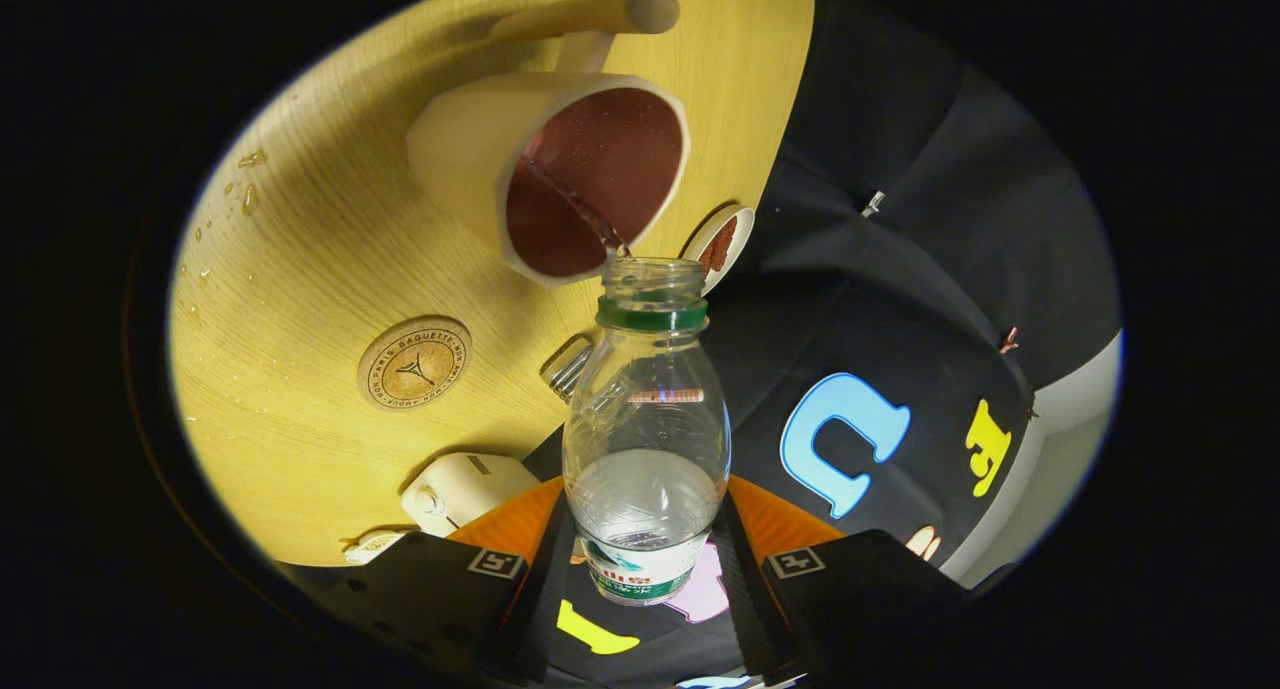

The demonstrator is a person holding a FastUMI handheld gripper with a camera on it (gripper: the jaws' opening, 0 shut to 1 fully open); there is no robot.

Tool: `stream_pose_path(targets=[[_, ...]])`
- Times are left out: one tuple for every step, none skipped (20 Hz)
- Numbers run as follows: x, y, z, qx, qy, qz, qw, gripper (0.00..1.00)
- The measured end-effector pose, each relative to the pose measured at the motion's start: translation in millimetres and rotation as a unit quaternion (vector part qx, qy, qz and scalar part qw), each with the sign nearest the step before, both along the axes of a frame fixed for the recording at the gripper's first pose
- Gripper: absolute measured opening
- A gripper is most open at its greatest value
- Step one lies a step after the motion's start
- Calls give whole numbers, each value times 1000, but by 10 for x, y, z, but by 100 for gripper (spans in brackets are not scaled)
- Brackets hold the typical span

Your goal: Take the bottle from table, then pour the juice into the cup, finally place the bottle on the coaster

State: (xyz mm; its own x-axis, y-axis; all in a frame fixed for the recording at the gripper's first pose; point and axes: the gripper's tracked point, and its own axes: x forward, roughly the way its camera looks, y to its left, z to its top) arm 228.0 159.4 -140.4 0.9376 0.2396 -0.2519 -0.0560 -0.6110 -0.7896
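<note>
Gripper view: the gripper (pixel 645 569) is clamping the lower body of a clear plastic bottle (pixel 645 439), both fingers pressing on its sides near the label. The bottle is uncapped, a green ring sitting around its neck, and it is holding some clear liquid in its lower half. It is tilting with its mouth just at the rim of the cup (pixel 560 169), and a thin stream is running from the mouth into the cup. The cup is cream outside, dark reddish inside, with a long rounded handle pointing away from the gripper.

The yellow wood-grain surface (pixel 300 269) is carrying everything. A round cork coaster (pixel 414 363) with a printed ring is lying near the cup, beside the bottle and apart from both. Water droplets are sitting on the surface past the coaster. A small round white dish (pixel 722 246) with something reddish in it is lying just beyond the bottle mouth, at the surface's edge. A small metal piece (pixel 568 367) is lying just beside the bottle's shoulder. A cream box-like thing (pixel 462 489) is sitting near the fingers, next to the bottle's base. Nothing is standing between the bottle mouth and the cup.
</note>
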Motion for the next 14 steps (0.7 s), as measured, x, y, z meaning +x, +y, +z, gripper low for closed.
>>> stream_pose_path(targets=[[6, 10, 11, -3, -1, 2, 1000, 73], [9, 19, 18, -6, -1, 5, 1000, 73], [15, 27, 25, -10, -2, 8, 1000, 73], [16, 27, 25, -15, -3, 9, 1000, 73], [20, 36, 32, -19, -3, 10, 1000, 73], [23, 44, 35, -22, -3, 11, 1000, 73], [31, 61, 34, -26, -4, 13, 1000, 73], [30, 75, 36, -29, -5, 16, 999, 73], [33, 100, 43, -32, -7, 19, 999, 73], [17, 117, 37, -35, -7, 22, 999, 73], [15, 139, 33, -39, -7, 26, 999, 73], [3, 154, 29, -43, -8, 30, 999, 73], [3, 165, 28, -47, -9, 33, 998, 73], [-17, 181, 25, -50, -9, 36, 998, 73]])
